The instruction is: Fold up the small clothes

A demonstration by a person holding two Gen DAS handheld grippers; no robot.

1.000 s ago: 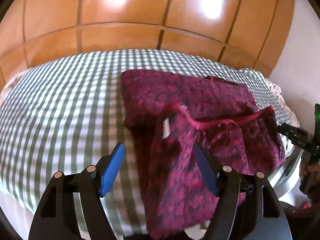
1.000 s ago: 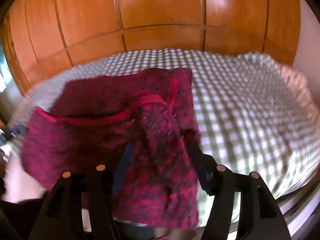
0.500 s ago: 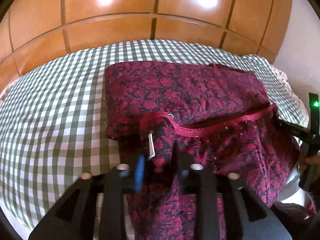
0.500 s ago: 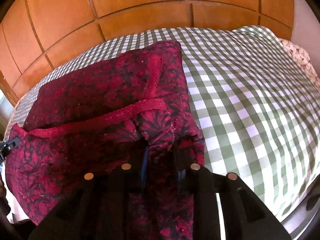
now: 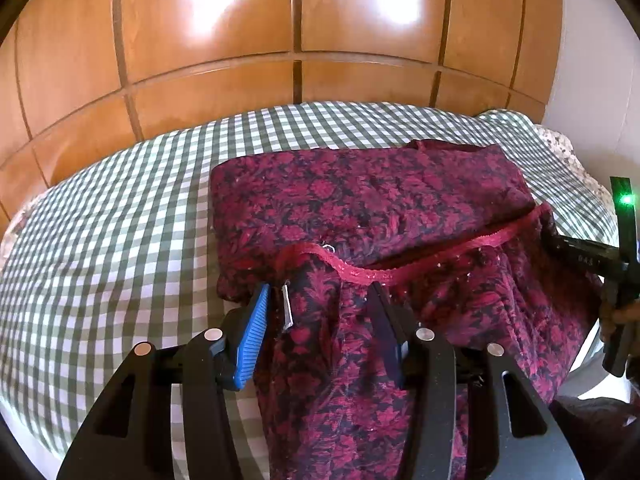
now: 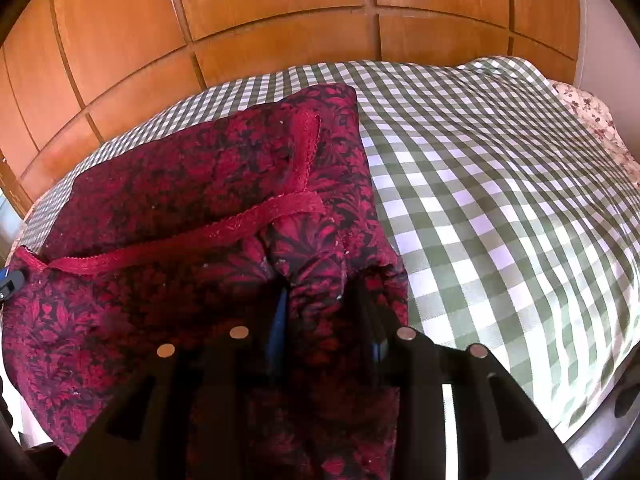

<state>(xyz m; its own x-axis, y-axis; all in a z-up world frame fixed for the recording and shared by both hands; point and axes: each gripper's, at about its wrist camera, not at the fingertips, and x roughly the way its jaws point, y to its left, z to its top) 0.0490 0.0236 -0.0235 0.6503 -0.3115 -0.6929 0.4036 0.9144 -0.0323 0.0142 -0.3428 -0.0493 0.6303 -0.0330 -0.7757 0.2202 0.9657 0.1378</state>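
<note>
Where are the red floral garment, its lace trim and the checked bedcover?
red floral garment [image 5: 360, 200], left wrist view, flat folded panel.
lace trim [image 6: 224, 226], right wrist view, middle of band.
checked bedcover [image 6: 500, 200], right wrist view, bare stretch.

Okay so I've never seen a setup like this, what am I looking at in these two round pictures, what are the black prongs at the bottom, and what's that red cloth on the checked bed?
There is no robot here: a person holds a two-fingered gripper in each hand, and each carries a fisheye camera looking along its fingers. One picture is from the left gripper, the other from the right gripper; the black prongs are their fingers. A dark red floral garment lies on a bed with a green checked cover, in front of wooden panelling. Each gripper has a bunch of the garment's near edge between its fingers, and both sets of jaws are opening. In the left view, the right gripper shows at the far right.
</note>
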